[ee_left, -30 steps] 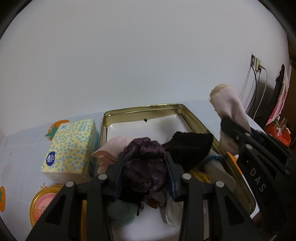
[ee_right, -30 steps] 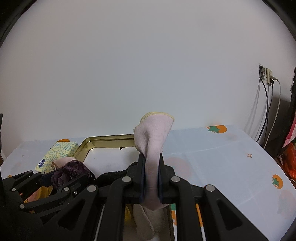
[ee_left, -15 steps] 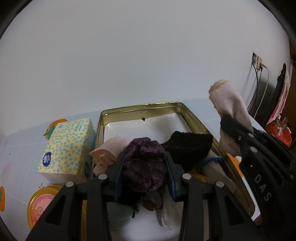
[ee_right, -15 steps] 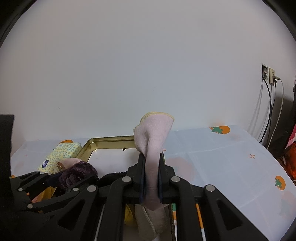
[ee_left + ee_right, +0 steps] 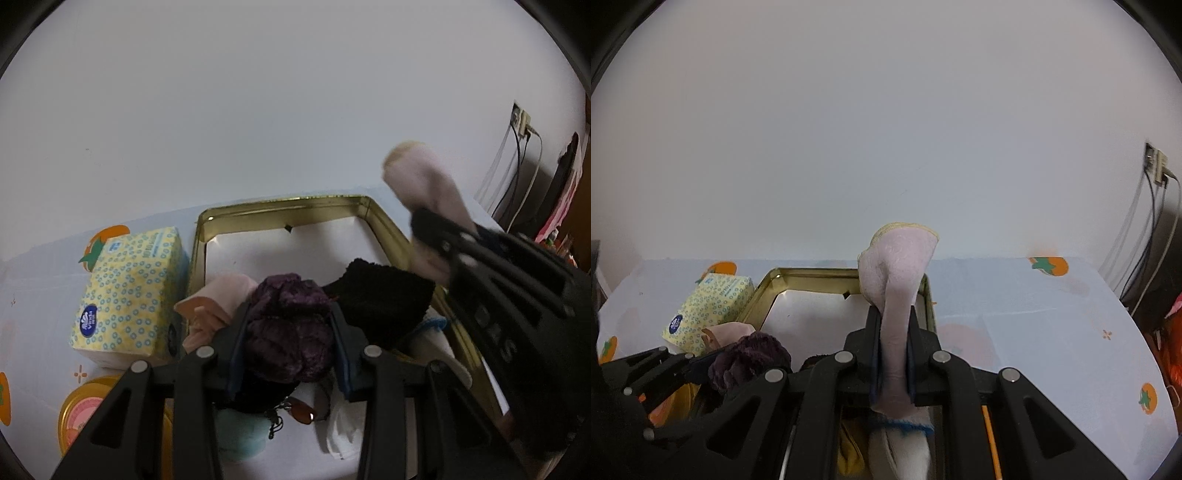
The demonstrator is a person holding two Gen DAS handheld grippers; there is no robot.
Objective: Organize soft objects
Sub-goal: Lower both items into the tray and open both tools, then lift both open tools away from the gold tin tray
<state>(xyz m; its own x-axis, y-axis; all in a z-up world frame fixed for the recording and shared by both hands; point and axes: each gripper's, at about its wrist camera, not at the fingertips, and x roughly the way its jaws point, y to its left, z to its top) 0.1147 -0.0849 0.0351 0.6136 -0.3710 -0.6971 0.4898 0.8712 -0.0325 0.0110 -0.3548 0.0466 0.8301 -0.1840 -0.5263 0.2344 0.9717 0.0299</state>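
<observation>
**Two grippers, each clamped on a soft item above the gold tin**

Two loads are in the air over one container, so the step in hand, as I judge it, is to lay each piece into the bare far half of the shallow gold metal tin (image 5: 384,225), whose white-lined floor shows clear there. Doing it well means lowering one piece at a time, keeping each inside the rim, and letting go only once the fabric rests on the liner, so that nothing drapes over the edge.

The tin lies in the middle of the tomato-printed tablecloth (image 5: 1052,314), with the yellow patterned tissue box (image 5: 133,291) just beside its left wall. Its near half is crowded: a black fuzzy cloth (image 5: 380,295) on the right, a pale pink cloth (image 5: 221,295) at the left, and other pieces underneath that I cannot make out.

The left gripper (image 5: 291,339) has its jaws closed on a dark purple plush bundle (image 5: 291,325), which sits between the fingers above the near pile. The right gripper (image 5: 893,354) is pinched tight on a pale pink sock with a yellow cuff (image 5: 899,266); the sock stands up out of the jaws, its cuff above the tin's far right corner, its lower end hanging below
</observation>
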